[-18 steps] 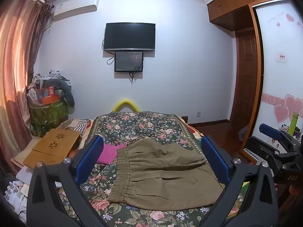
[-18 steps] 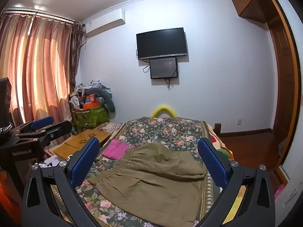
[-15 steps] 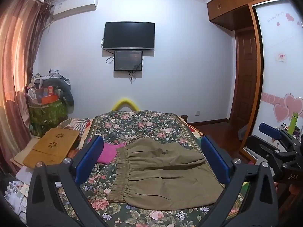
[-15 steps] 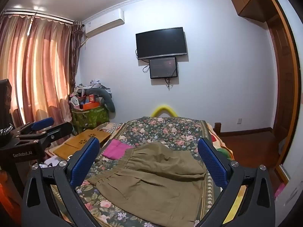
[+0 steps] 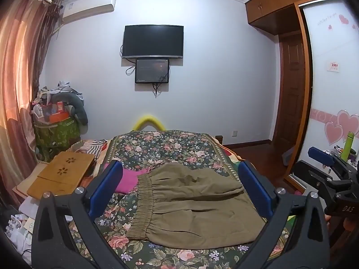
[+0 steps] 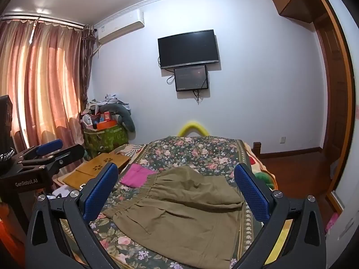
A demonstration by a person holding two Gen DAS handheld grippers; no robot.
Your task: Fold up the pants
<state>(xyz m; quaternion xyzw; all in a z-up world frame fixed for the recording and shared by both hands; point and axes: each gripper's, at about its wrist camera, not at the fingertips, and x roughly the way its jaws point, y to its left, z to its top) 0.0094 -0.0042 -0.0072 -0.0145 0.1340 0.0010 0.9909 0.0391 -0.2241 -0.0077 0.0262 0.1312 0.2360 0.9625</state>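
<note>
Olive-brown pants (image 5: 193, 204) lie folded on the floral bedspread (image 5: 161, 148), elastic waistband to the left; they also show in the right wrist view (image 6: 179, 215). My left gripper (image 5: 179, 183) is open and empty, held above the near part of the bed with the pants between its blue pads. My right gripper (image 6: 176, 183) is open and empty, likewise above the pants. The right gripper shows at the right edge of the left wrist view (image 5: 332, 174); the left gripper shows at the left of the right wrist view (image 6: 44, 157).
A pink cloth (image 5: 129, 178) lies on the bed just left of the waistband. A wooden lap table (image 5: 62, 172) sits left of the bed. A green bag piled with clutter (image 5: 57, 130) stands by the curtain. A wardrobe (image 5: 332, 103) is at right.
Both views have shifted very slightly; the pants and both open grippers stay as they were.
</note>
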